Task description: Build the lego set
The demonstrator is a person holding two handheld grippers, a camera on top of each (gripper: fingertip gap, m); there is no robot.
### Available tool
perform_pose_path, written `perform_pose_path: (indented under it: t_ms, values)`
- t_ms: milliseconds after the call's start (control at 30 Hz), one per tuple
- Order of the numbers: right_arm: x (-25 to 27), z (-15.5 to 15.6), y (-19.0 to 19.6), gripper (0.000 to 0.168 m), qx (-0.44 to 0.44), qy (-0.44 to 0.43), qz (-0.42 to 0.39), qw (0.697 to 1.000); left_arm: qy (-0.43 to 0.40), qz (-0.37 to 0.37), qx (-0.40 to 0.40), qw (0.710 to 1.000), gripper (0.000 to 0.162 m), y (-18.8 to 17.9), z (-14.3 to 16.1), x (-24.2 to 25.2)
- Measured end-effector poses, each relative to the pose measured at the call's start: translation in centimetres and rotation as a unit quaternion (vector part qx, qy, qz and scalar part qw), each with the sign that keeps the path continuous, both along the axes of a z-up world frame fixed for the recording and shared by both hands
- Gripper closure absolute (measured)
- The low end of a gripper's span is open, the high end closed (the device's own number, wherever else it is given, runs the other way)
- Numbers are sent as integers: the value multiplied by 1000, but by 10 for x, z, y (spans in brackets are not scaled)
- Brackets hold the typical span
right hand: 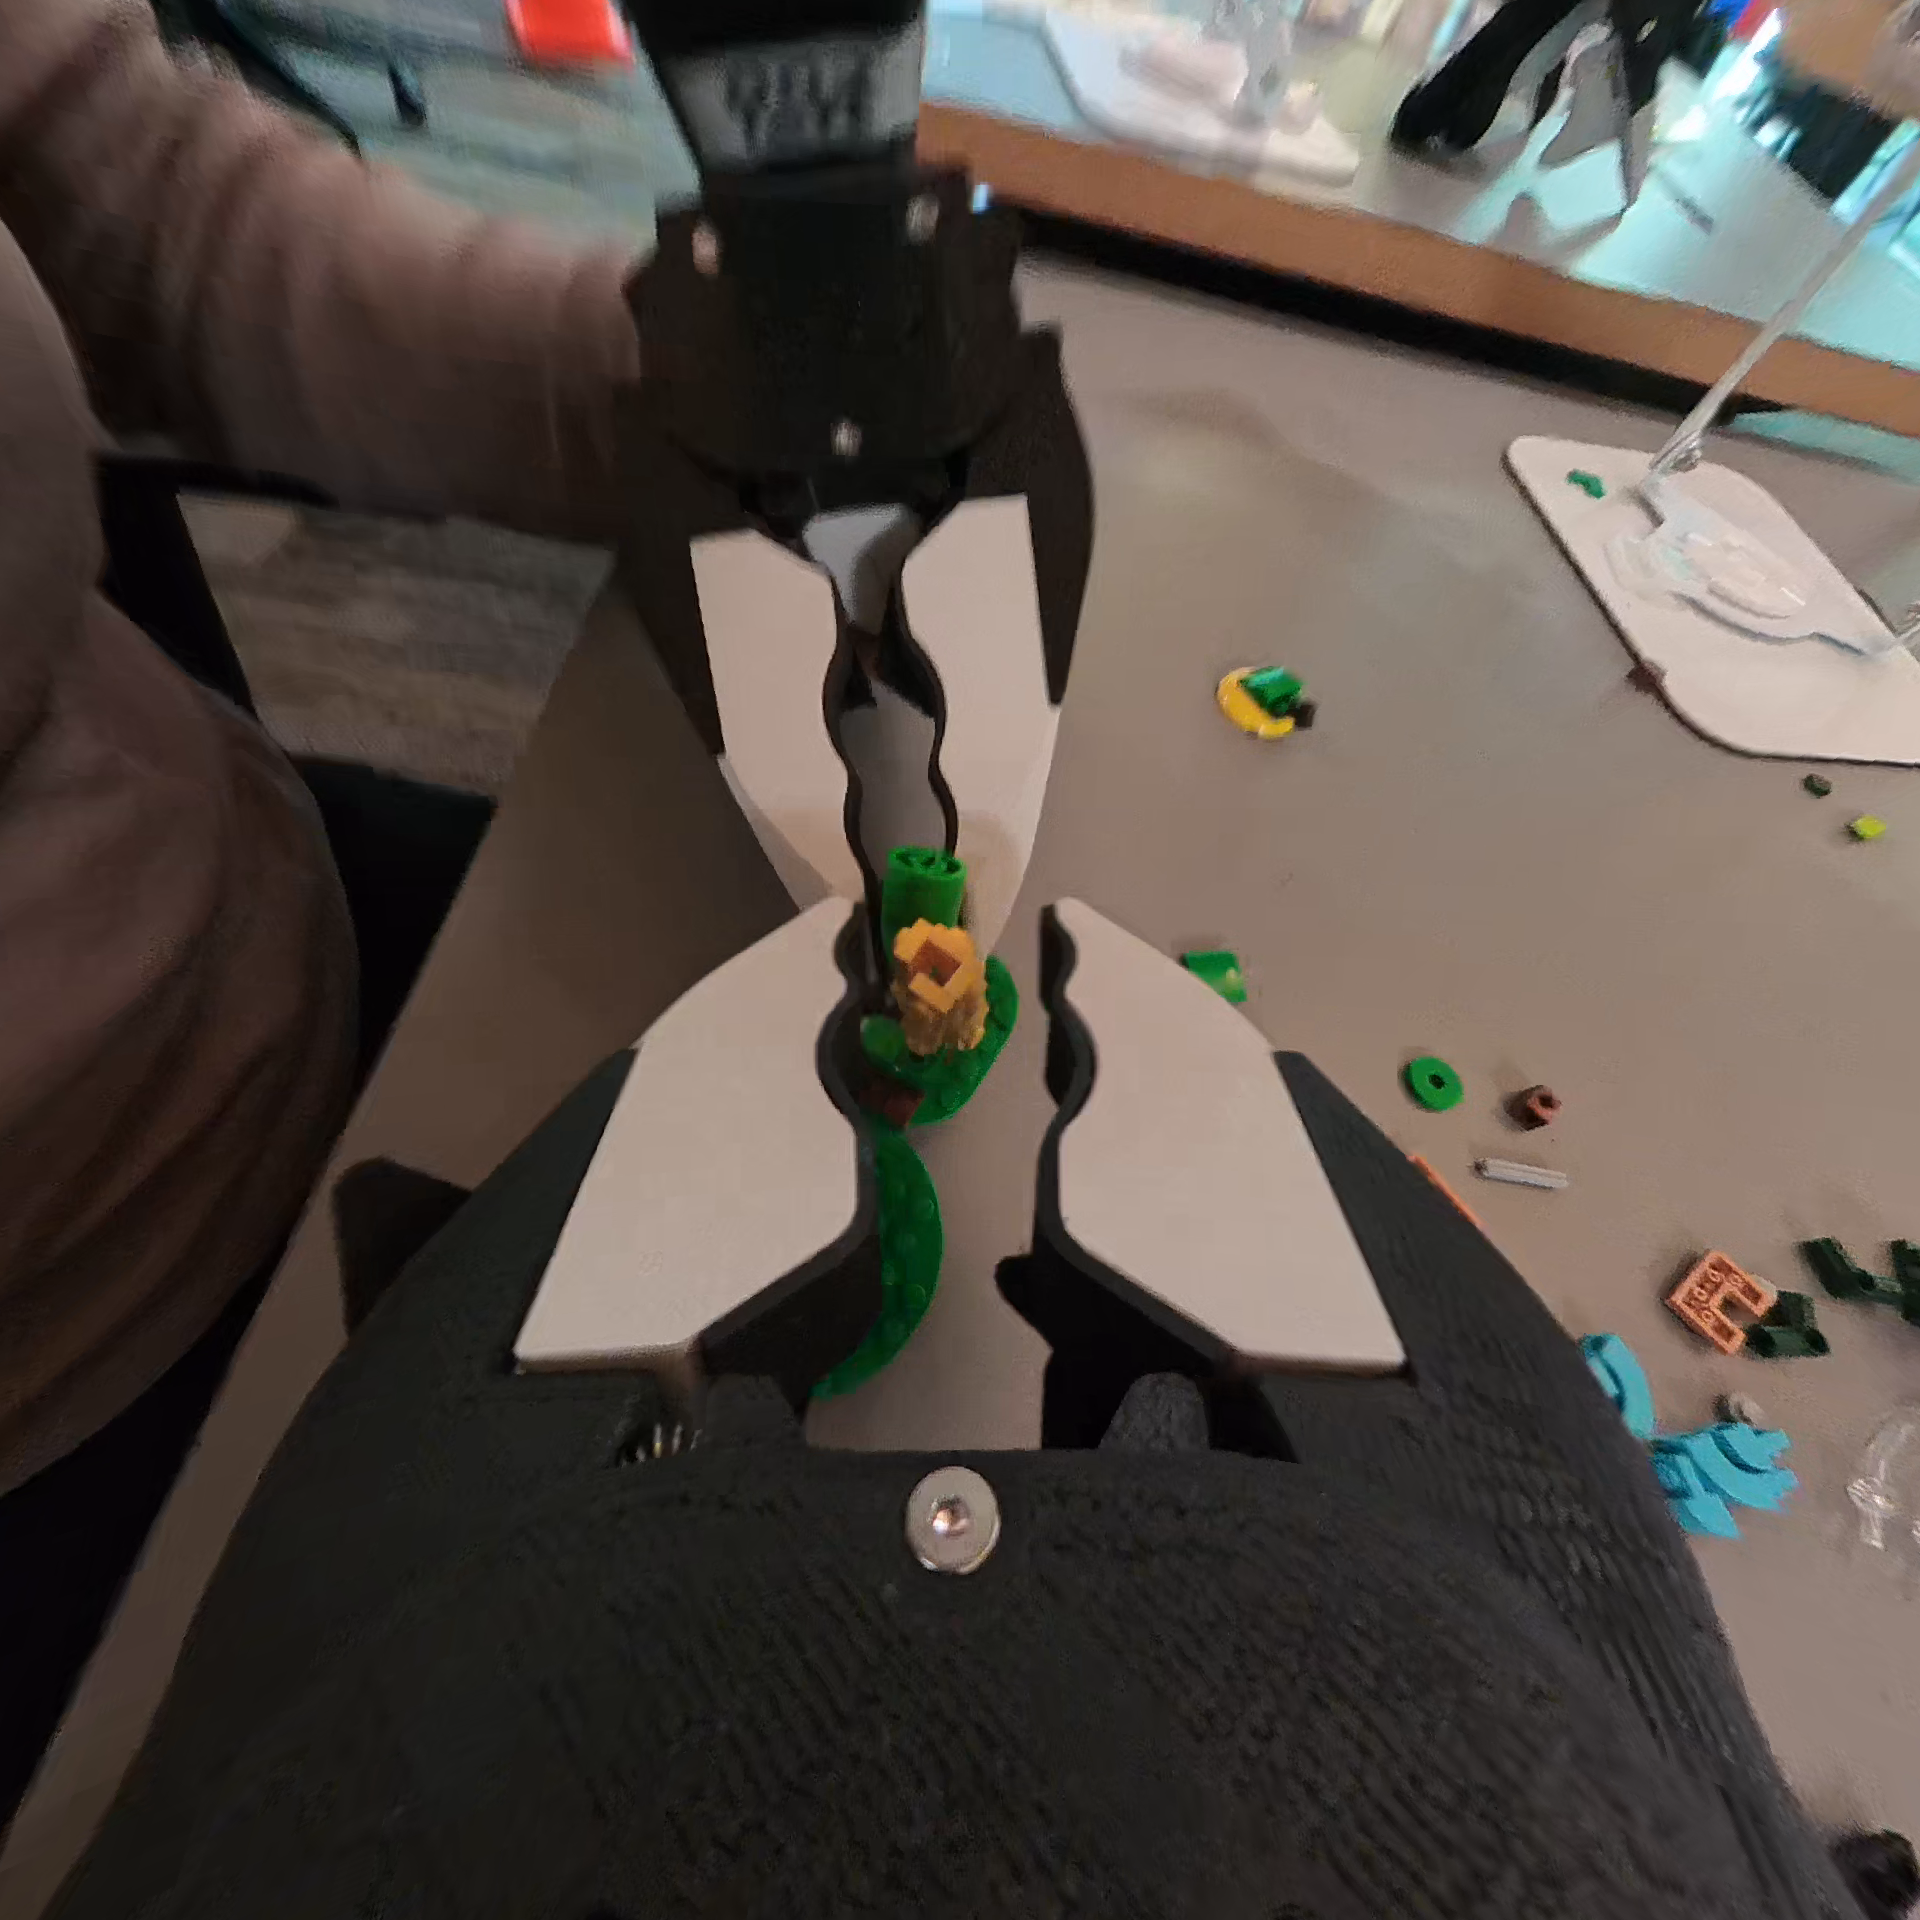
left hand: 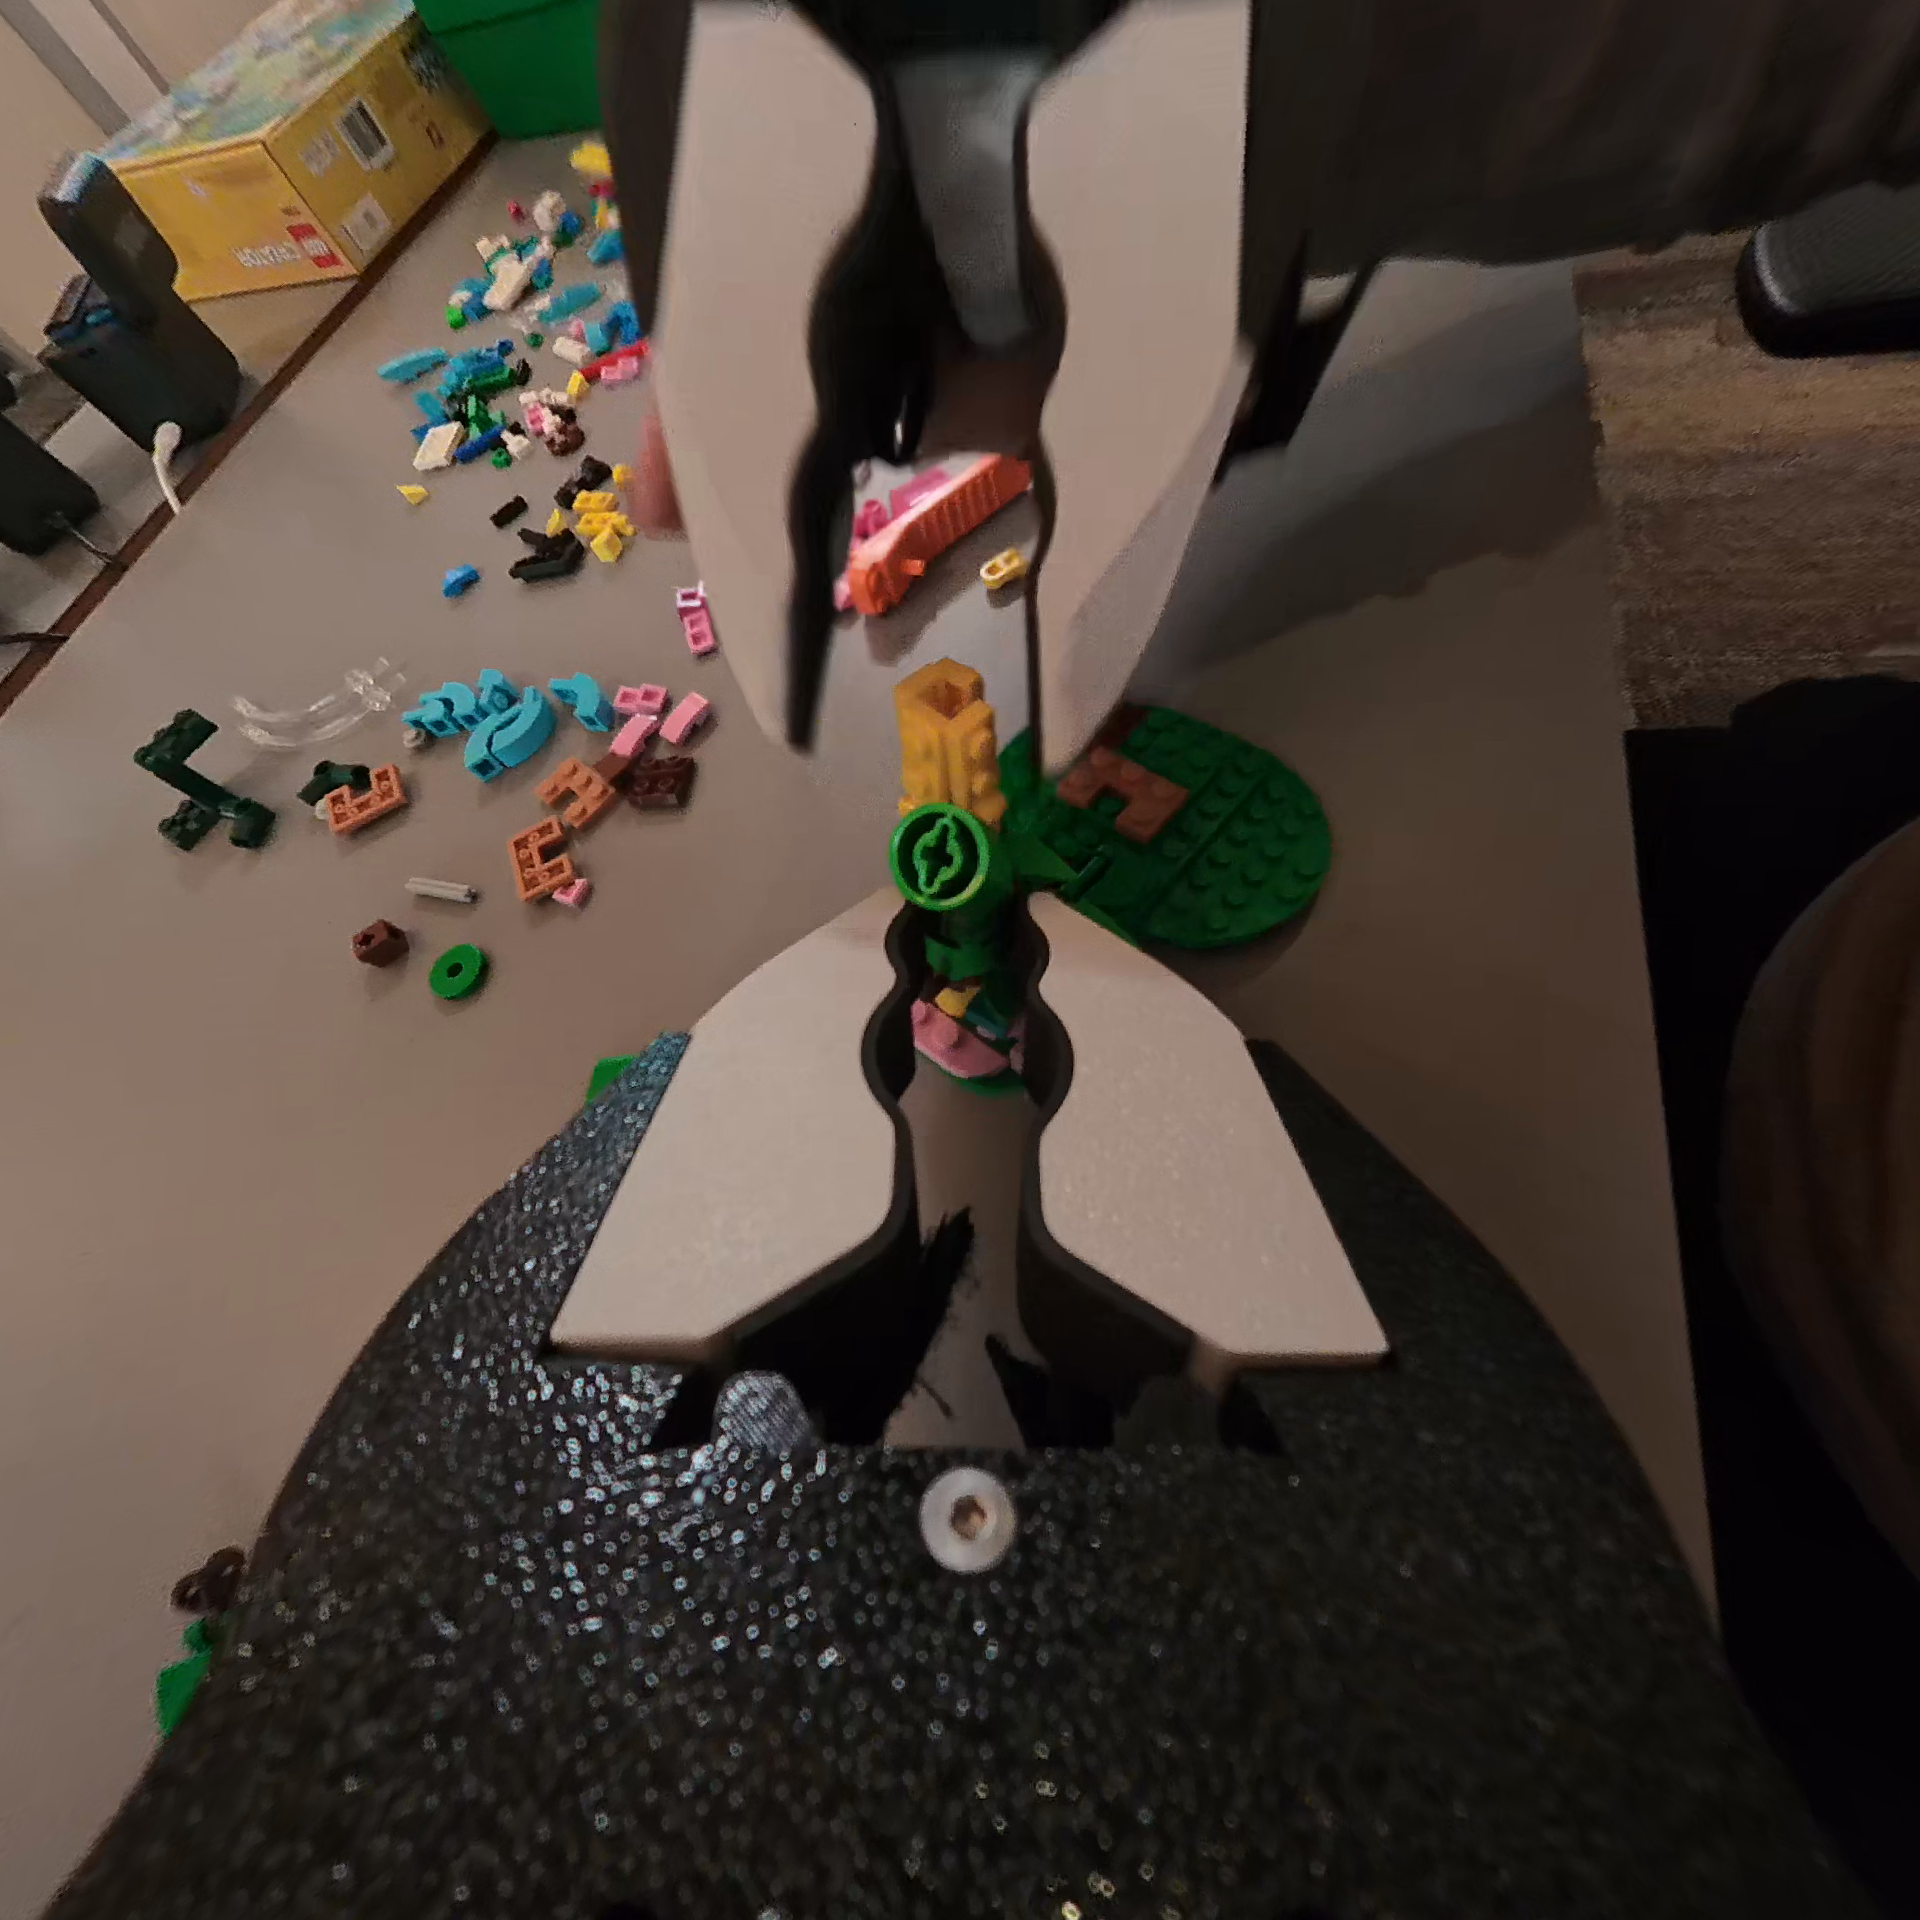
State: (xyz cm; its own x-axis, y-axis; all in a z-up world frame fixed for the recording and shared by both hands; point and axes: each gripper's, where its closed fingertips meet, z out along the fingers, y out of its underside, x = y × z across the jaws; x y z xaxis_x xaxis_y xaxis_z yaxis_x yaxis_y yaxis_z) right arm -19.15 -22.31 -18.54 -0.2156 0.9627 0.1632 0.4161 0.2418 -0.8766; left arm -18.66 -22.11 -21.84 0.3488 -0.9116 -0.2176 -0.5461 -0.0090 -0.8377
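While the left gripper (left hand: 961,920) clamps the green stem (left hand: 940,857) upright at 12 o'clock of its fingers, the right gripper (right hand: 945,914), jaws apart, straddles the yellow column (right hand: 935,982), seemingly to join both.

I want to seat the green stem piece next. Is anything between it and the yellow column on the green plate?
Nothing visible. The green stem piece, clamped in the left gripper, already sits right beside the yellow column on the green plate. The open right gripper straddles the column without blocking it.
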Motion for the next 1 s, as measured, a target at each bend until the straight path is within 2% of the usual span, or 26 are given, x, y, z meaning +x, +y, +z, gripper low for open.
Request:
perform_pose_path:
  t_ms: [100,200,500,767,800,867,1000]
  values:
    - [7,34,5,130,-53,80,-13,995,-4,14,-2,1000,146,2,-1,-4]
    - [17,42,10,130,-51,102,-37,993,-1,46,-14,999,146,8,-5,-17]
    - [1,13,8,131,-54,101,-64,991,51,230,-13,972,143,27,-14,-80]
    - [-24,1,14,131,-14,117,-89,989,14,261,-60,963,142,27,-22,-89]
    - [-24,3,15,131,-8,127,-95,987,14,261,-63,963,139,27,-22,-89]
    - [-21,11,18,134,2,161,-104,981,31,246,-74,966,122,21,-23,-88]
    - [0,34,33,139,27,253,-153,955,51,270,-56,960,96,13,-14,-105]
